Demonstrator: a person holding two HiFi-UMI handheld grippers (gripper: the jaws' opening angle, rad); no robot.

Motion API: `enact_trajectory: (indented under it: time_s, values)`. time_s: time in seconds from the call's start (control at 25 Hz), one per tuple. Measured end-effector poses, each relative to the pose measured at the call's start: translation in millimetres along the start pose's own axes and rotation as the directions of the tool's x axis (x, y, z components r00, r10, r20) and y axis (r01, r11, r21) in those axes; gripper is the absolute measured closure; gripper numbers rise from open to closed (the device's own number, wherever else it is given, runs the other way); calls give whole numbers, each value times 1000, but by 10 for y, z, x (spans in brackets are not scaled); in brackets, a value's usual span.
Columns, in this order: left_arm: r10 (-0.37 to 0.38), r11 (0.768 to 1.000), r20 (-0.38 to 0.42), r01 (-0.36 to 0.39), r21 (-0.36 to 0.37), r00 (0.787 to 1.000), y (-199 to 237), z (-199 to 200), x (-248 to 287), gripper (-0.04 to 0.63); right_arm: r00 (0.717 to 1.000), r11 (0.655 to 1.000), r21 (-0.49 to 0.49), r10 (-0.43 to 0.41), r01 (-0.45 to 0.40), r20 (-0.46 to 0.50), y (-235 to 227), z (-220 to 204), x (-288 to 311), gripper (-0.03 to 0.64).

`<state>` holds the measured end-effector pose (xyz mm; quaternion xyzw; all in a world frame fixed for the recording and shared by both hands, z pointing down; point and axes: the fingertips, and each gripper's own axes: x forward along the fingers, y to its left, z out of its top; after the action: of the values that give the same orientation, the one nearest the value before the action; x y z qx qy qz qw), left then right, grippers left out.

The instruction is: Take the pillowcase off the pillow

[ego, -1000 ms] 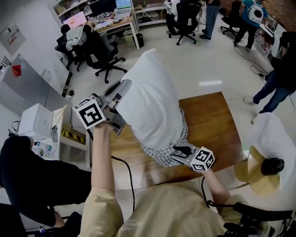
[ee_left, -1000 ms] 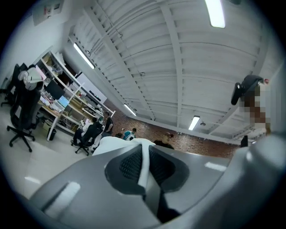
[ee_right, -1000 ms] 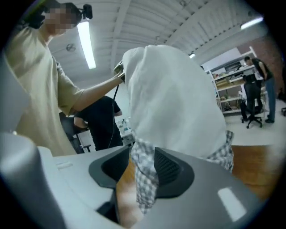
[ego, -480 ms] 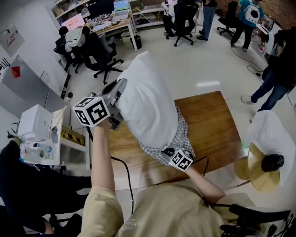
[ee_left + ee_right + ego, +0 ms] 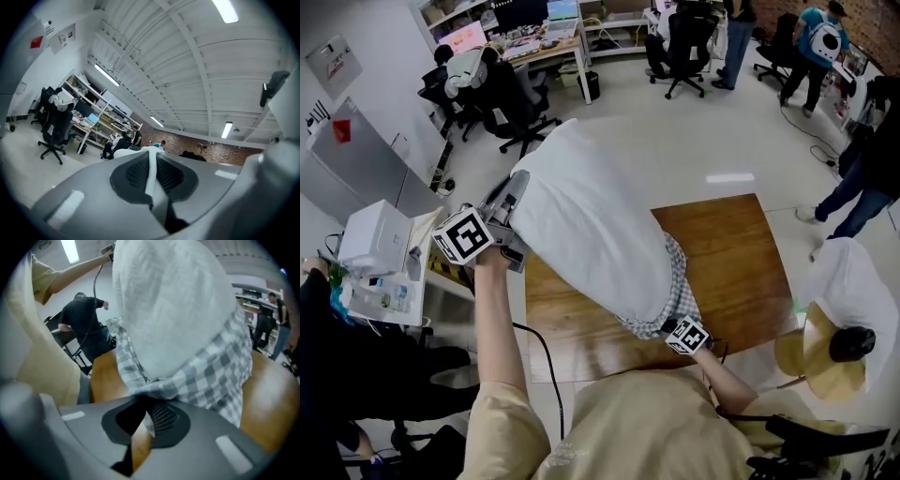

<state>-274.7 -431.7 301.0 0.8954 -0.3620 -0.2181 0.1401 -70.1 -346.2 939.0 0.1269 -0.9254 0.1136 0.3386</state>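
A white pillow (image 5: 586,220) hangs tilted above the wooden table (image 5: 741,253). My left gripper (image 5: 516,192) is shut on its upper edge; in the left gripper view a strip of white pillow fabric (image 5: 151,164) is pinched in the left gripper (image 5: 151,171). A grey-and-white checked pillowcase (image 5: 673,286) is bunched round the pillow's lower end. My right gripper (image 5: 672,324) is shut on its hem. In the right gripper view the checked pillowcase (image 5: 220,366) wraps the pillow (image 5: 173,301) and runs into the right gripper (image 5: 149,414).
A seated person in white (image 5: 848,300) is close at the table's right. A person in black (image 5: 337,356) and a white box (image 5: 373,239) are at the left. Office chairs (image 5: 511,108) and standing people (image 5: 816,47) fill the far floor.
My right gripper has closed on the pillowcase hem and drawn toward me. The left gripper has carried the pillow's top leftward. More bare white pillow shows above the checked fabric.
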Motion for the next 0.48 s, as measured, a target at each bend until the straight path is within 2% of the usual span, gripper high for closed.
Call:
enact_trajectory:
  time_s: [0.04, 0.12, 0.2, 0.24, 0.32, 0.4, 0.48]
  values:
    - [25, 999, -16, -24, 22, 1000, 13, -32, -74, 577, 999, 999, -26, 40, -40, 16, 66, 152, -111, 592]
    - [93, 992, -56, -88, 86, 994, 95, -88, -322, 577, 985, 993, -33, 112, -109, 132, 183, 490, -416, 557]
    - [148, 981, -89, -135, 139, 985, 175, -143, -587, 577, 944, 990, 25, 123, -137, 308, 138, 764, -819, 464]
    - [156, 978, -96, -140, 151, 983, 194, -165, -680, 577, 915, 988, 75, 94, -134, 391, 18, 867, -1037, 454]
    - [162, 977, -101, -145, 159, 982, 239, -200, -812, 577, 855, 974, 204, -19, -102, 518, -384, 1026, -1432, 454]
    - [172, 975, -99, -155, 157, 980, 286, -228, -930, 577, 803, 942, 329, -150, -61, 577, -857, 1132, -1700, 456]
    - [166, 978, -92, -152, 140, 982, 300, -287, -1023, 577, 779, 914, 405, -230, -32, 582, -1259, 1211, -1805, 469]
